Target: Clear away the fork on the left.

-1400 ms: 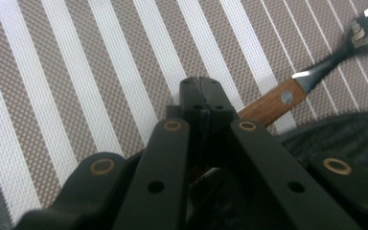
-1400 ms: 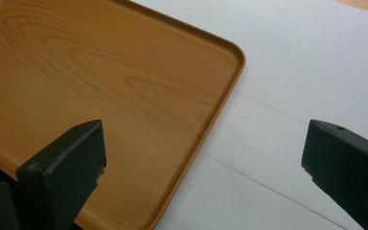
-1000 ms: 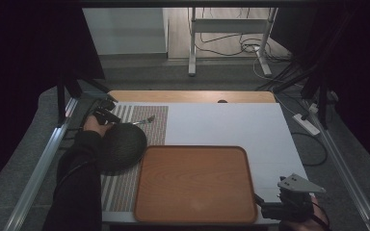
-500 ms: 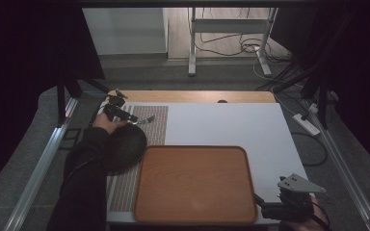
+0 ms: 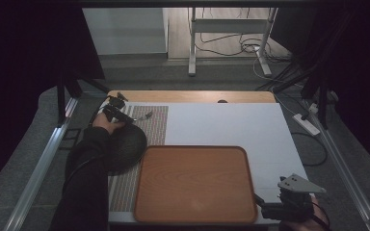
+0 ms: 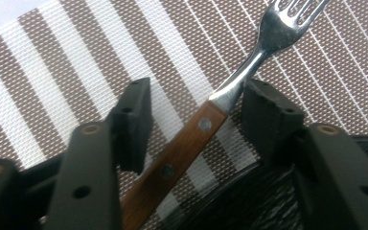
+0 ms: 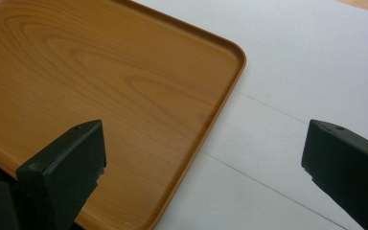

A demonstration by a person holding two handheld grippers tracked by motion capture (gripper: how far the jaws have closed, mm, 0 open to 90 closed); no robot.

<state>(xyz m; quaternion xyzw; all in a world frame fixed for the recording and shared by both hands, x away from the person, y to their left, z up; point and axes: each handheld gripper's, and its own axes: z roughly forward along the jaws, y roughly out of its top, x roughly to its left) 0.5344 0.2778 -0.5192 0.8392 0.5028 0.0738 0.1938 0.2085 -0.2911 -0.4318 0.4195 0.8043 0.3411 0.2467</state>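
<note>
Nearest to me, my right gripper [image 5: 262, 209] hangs at the table's near right corner, just off the corner of the one wooden tray [image 5: 195, 183]. Its jaws stand wide apart with nothing between them; in the right gripper view I see the tray's rounded corner [image 7: 124, 96] beside bare white tabletop [image 7: 292, 72].

I count one tray, lying empty on the near middle of the table.

Left of it sits one dark round bowl [image 5: 125, 147] on the one striped placemat [image 5: 156, 125], which runs along the left side of the table.

Farther off, at the mat's far end, my left gripper [image 5: 120, 113] is over the one fork [image 5: 143, 116]. In the left gripper view the fork [image 6: 206, 129] lies on the brown-and-white stripes [image 6: 67, 72], its wooden handle running between my jaws and its metal tines pointing away. The jaws have just been closing around it. The right pad sits against the metal neck; the left pad still shows a gap from the handle, so I am not yet gripping it. The bowl's dark rim [image 6: 239, 201] is just beside the handle.
</note>
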